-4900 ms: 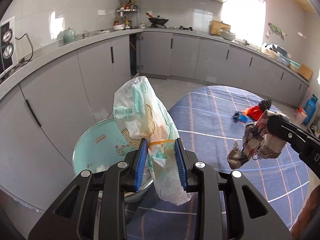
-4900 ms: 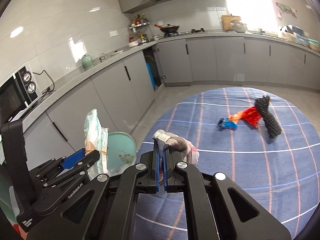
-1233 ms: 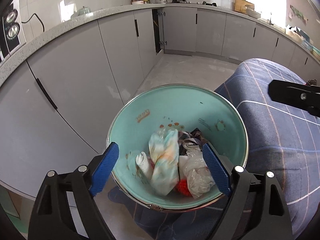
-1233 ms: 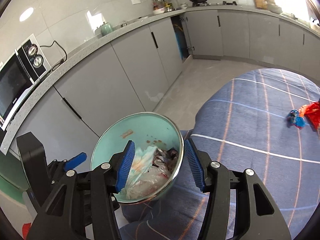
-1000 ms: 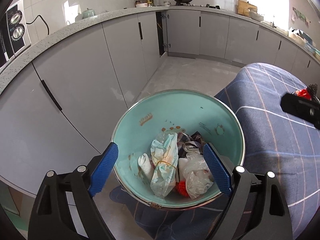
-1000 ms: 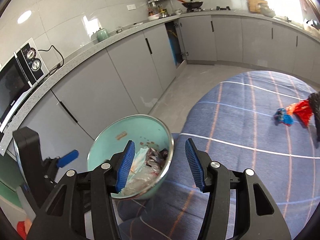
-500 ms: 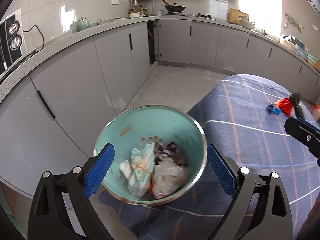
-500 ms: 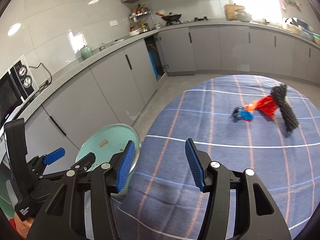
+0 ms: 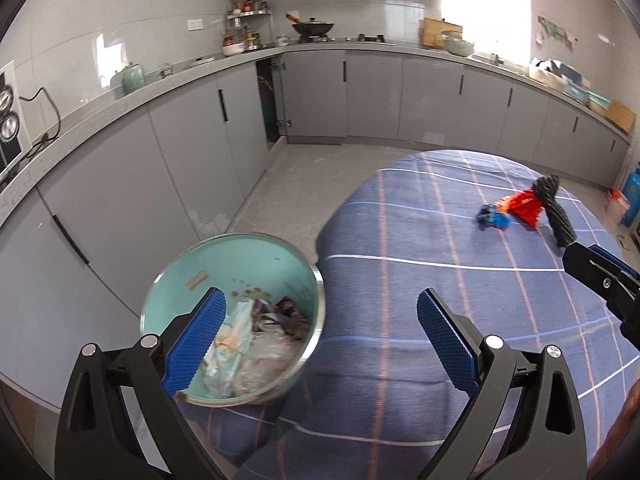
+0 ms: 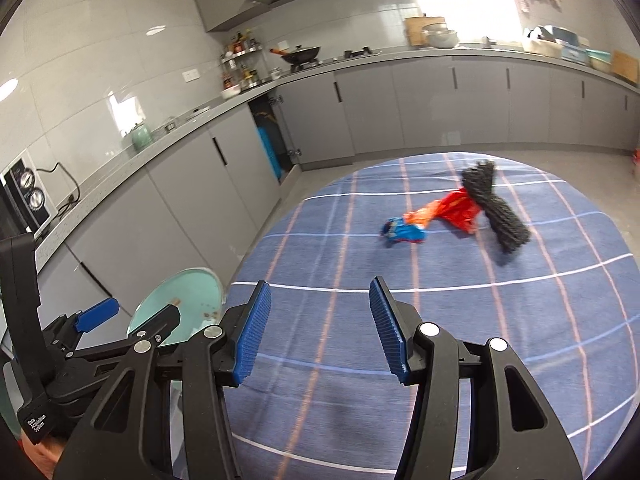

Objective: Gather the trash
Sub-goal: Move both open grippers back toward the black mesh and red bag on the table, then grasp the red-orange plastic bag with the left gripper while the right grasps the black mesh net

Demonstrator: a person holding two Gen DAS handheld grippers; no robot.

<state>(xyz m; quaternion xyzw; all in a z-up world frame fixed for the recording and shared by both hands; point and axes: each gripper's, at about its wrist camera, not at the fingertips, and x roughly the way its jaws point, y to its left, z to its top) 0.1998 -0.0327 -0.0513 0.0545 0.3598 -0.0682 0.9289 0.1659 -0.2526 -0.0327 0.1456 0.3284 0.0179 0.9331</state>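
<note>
A teal bowl at the table's left edge holds crumpled bags and wrappers; its rim also shows in the right wrist view. My left gripper is open and empty just above and right of the bowl. My right gripper is open and empty over the blue checked tablecloth. Far across the cloth lie a blue wrapper, a red-orange wrapper and a black mesh bundle. They also show in the left wrist view: blue wrapper, red wrapper, black bundle.
Grey kitchen cabinets and a counter run along the left and back. A cabinet door stands open. Tiled floor lies between the table and the cabinets. A blue gas bottle stands at the far right.
Both grippers, which earlier held trash, let it go into the bowl and opened. Over the last second both have lifted and swung right, away from the bowl towards the far trash.
</note>
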